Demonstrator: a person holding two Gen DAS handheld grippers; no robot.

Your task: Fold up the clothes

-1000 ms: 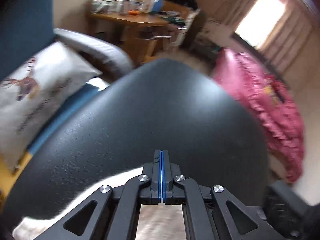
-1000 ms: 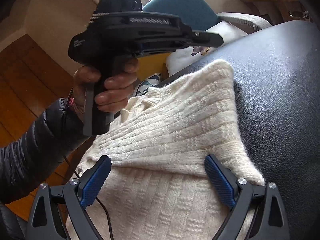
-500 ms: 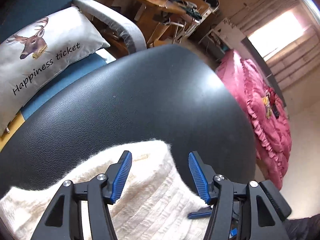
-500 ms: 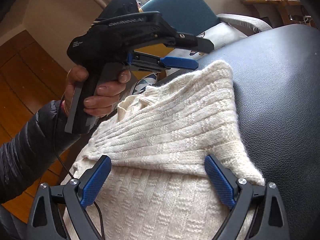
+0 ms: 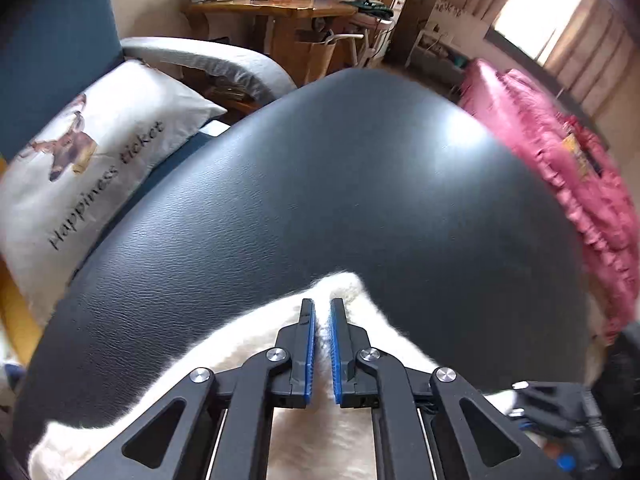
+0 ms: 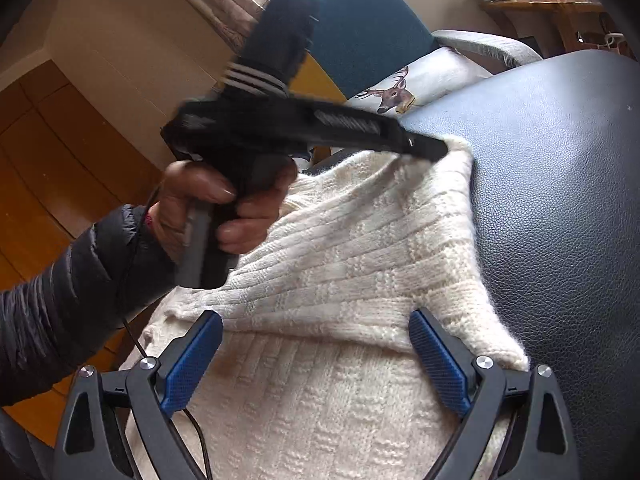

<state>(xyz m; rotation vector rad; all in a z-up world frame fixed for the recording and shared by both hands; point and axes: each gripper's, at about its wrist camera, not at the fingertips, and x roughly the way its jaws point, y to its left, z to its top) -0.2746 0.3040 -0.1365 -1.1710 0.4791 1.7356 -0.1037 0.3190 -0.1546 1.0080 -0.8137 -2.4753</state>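
Note:
A cream knitted sweater (image 6: 360, 240) lies partly folded on a black leather surface (image 6: 560, 160), its upper layer doubled over the lower one. My left gripper (image 5: 322, 308) is nearly closed, pinching the sweater's far corner (image 5: 348, 286) between its blue pads. In the right wrist view the left gripper (image 6: 436, 148) reaches that corner, held by a person's hand (image 6: 208, 200). My right gripper (image 6: 316, 316) stands wide open just above the near fold edge, with nothing between its fingers.
The black leather surface (image 5: 320, 180) stretches ahead. A white deer pillow (image 5: 100, 152) sits on a blue armchair at the left. A cluttered wooden table (image 5: 280, 4) stands at the back. Pink bedding (image 5: 560, 168) lies at the right.
The left gripper opened over the sweater's far corner, then dropped and closed on it. The right gripper has stayed open in the same place.

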